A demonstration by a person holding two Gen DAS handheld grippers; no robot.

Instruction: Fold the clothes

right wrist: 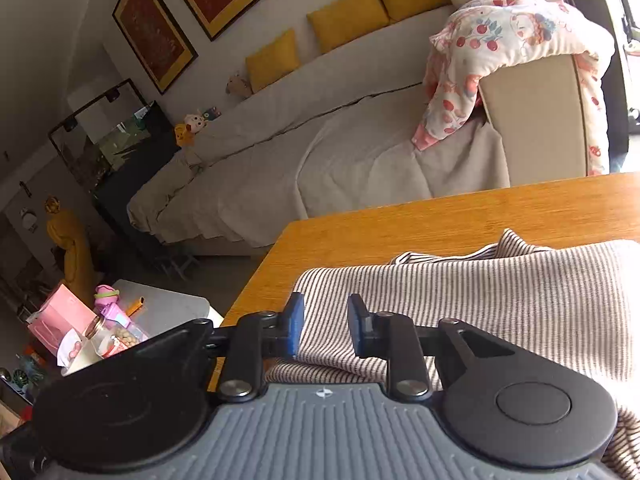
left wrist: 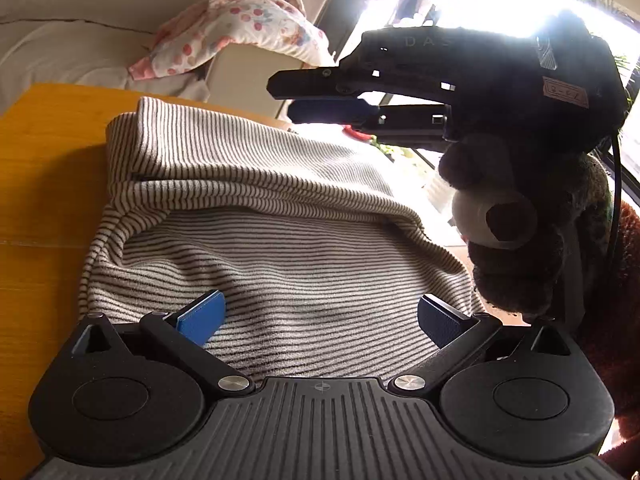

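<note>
A cream garment with thin dark stripes (left wrist: 256, 216) lies partly folded on the orange wooden table (left wrist: 44, 168), its far part doubled over toward me. My left gripper (left wrist: 320, 320) is open wide just above the near part of the cloth, with nothing between its blue pads. My right gripper (left wrist: 320, 100) shows in the left wrist view, hovering above the garment's far right side. In the right wrist view the right gripper (right wrist: 323, 326) stands slightly open above the garment's (right wrist: 500, 292) corner, holding nothing.
A beige sofa (right wrist: 320, 152) with yellow cushions stands past the table's far edge, with a floral blanket (right wrist: 508, 32) over its arm. A low white side table (right wrist: 168, 308) with bottles and a pink packet stands left of the wooden table (right wrist: 460, 216). Bright window at right.
</note>
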